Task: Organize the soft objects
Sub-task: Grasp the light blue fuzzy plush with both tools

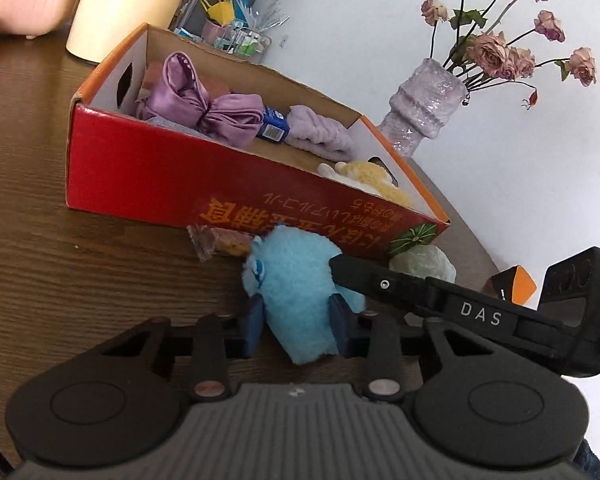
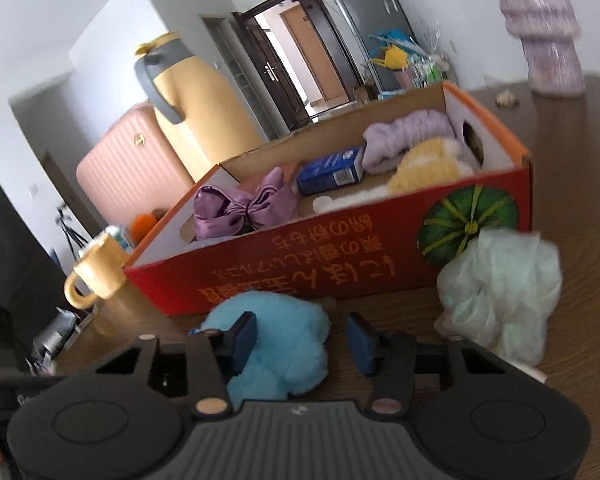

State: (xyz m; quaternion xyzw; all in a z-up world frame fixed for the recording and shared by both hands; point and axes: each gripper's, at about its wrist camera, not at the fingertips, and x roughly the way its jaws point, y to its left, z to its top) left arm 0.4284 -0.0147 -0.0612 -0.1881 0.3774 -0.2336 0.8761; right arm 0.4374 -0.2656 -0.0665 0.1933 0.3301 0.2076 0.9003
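Observation:
A light blue plush toy (image 1: 296, 280) lies on the wooden table (image 1: 80, 280) against the front of a red cardboard box (image 1: 172, 176). My left gripper (image 1: 298, 328) is shut on the plush, one blue pad against each side. A black finger (image 1: 364, 280) of the right gripper reaches in from the right and touches the plush's top. In the right wrist view the plush (image 2: 276, 320) sits between the jaws of my right gripper (image 2: 300, 342); its left pad rests on the fur and its right pad stands clear, so the gripper is open. A pale green mesh pouf (image 2: 500, 292) lies at the box's right corner.
The box (image 2: 340, 264) holds a purple satin bow (image 2: 244, 208), a blue carton (image 2: 332, 172), a lilac fluffy band (image 2: 404, 136) and a yellow plush (image 2: 428, 168). A snack wrapper (image 1: 216, 242) lies by the box. A vase (image 1: 424, 108), a yellow mug (image 2: 96, 276) and a jug (image 2: 196, 108) stand around it.

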